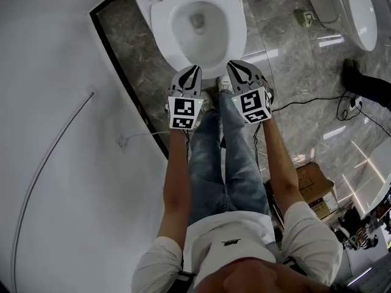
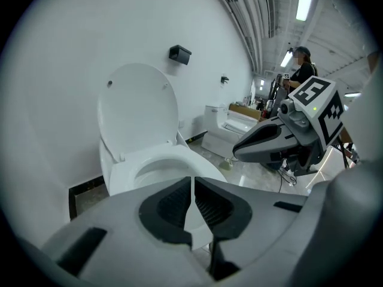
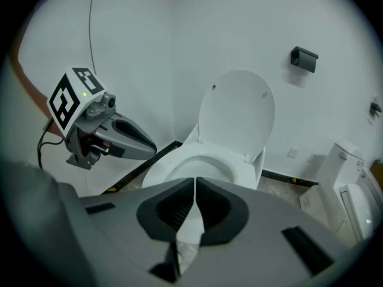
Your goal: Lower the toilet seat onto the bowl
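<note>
The white toilet (image 1: 198, 23) stands just ahead of me. Its seat ring (image 2: 161, 166) lies flat on the bowl, while the lid (image 2: 137, 109) stands upright against the wall. My left gripper (image 1: 190, 72) hovers before the bowl's front rim, shut with nothing between its jaws. Beside it, my right gripper (image 1: 238, 69) is also shut and empty. Neither touches the toilet. In the right gripper view the seat (image 3: 197, 163) and lid (image 3: 236, 112) lie straight ahead, with the left gripper (image 3: 152, 145) off to the left.
A white wall runs along the left with a dark skirting strip (image 1: 128, 84). A second toilet (image 1: 357, 11) stands at the right. Cables (image 1: 317, 102), a shoe (image 1: 351, 75) and a cardboard box (image 1: 314, 191) lie on the marble floor. A person (image 2: 302, 70) stands far back.
</note>
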`<state>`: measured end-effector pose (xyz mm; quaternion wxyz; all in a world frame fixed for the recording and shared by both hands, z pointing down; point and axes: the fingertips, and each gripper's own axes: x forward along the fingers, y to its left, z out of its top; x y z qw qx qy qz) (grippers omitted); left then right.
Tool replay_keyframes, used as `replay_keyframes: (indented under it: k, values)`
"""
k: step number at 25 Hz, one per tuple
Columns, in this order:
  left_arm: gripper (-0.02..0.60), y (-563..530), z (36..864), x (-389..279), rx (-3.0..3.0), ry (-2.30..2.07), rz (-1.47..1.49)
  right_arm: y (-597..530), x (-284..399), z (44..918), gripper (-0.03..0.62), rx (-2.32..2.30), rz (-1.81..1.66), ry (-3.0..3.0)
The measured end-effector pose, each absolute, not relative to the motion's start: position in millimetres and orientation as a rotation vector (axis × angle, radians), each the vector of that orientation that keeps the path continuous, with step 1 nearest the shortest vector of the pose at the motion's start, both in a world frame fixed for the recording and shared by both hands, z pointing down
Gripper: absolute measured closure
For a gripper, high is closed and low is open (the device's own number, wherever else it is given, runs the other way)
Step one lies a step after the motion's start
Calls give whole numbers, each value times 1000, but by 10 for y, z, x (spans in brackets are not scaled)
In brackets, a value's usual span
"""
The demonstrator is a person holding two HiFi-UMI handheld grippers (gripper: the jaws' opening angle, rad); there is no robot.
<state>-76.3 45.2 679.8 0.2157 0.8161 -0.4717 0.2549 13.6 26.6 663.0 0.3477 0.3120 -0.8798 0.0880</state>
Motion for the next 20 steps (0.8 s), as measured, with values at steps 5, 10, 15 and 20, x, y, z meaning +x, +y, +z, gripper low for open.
replay_keyframes:
  k: [5,10,15,20]
  values:
    - [548,317,6415,-794,2329,-1351,641,160,116,6277,560,855,222,-2337]
    - [552,208,6087,-906,2358,-1414,582,62,23,5943,563,903,190,-2423]
    - [554,165,5732,-1022,2370,-1478,490,14,-38,5540,566,949,186,-2520]
    - [554,189,5505,-1066,2406,-1511,462,5,-95,5324,566,970,149,-2552]
